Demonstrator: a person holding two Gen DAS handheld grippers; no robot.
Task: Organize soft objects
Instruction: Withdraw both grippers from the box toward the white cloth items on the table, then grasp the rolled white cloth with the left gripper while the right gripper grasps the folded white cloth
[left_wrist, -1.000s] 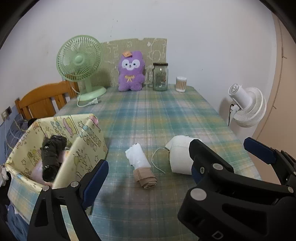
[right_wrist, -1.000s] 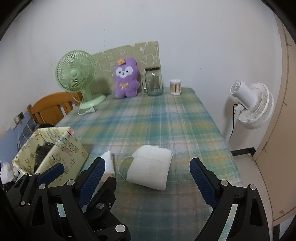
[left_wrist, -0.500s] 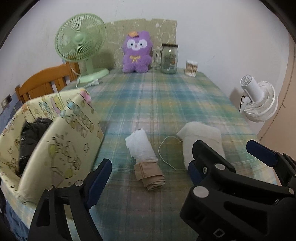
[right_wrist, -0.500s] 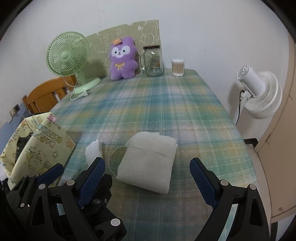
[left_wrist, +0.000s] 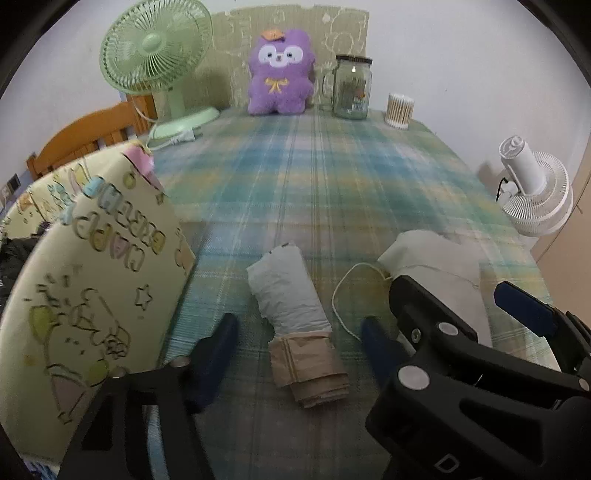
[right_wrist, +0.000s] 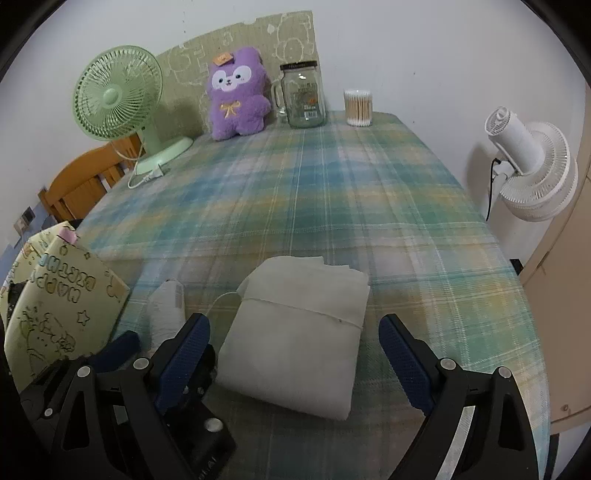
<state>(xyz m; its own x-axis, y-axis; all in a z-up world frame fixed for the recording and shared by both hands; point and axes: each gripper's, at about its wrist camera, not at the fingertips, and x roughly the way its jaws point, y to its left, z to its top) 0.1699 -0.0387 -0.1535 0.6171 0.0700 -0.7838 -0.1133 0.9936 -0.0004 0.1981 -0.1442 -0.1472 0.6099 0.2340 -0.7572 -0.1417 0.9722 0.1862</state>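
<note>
My left gripper (left_wrist: 297, 334) had its two blue fingers (left_wrist: 218, 347) wide apart, with nothing between the pads. They stood on each side of the rolled sock bundle (left_wrist: 295, 314), white at the far end and tan at the near end, which lay flat on the plaid tablecloth (left_wrist: 332, 192). I think I held the fingers like that so they could close on the roll from both sides. My right gripper (right_wrist: 295, 354) was spread wide too, with nothing in it. The folded white cloth bag (right_wrist: 295, 332) lay between its blue fingers (right_wrist: 402, 354), and I could not tell if they touched it. I think it was wide because the bag was wide.

The yellow cartoon box (left_wrist: 85, 288) stood at nine o'clock from the roll, just beside it. I think it was kept close so soft things could drop in quickly. Something dark lay inside it, too hidden to name.

The left view showed the tan end of the roll and the bag's string loop (left_wrist: 347, 291); in the right view the roll was mostly hidden behind a finger. The right view showed the whole bag, which my right gripper half covered in the left view.

Far off at twelve o'clock sat the purple plush toy (left_wrist: 279, 74), a glass jar (left_wrist: 351, 88) and a green fan (left_wrist: 155, 48)
</note>
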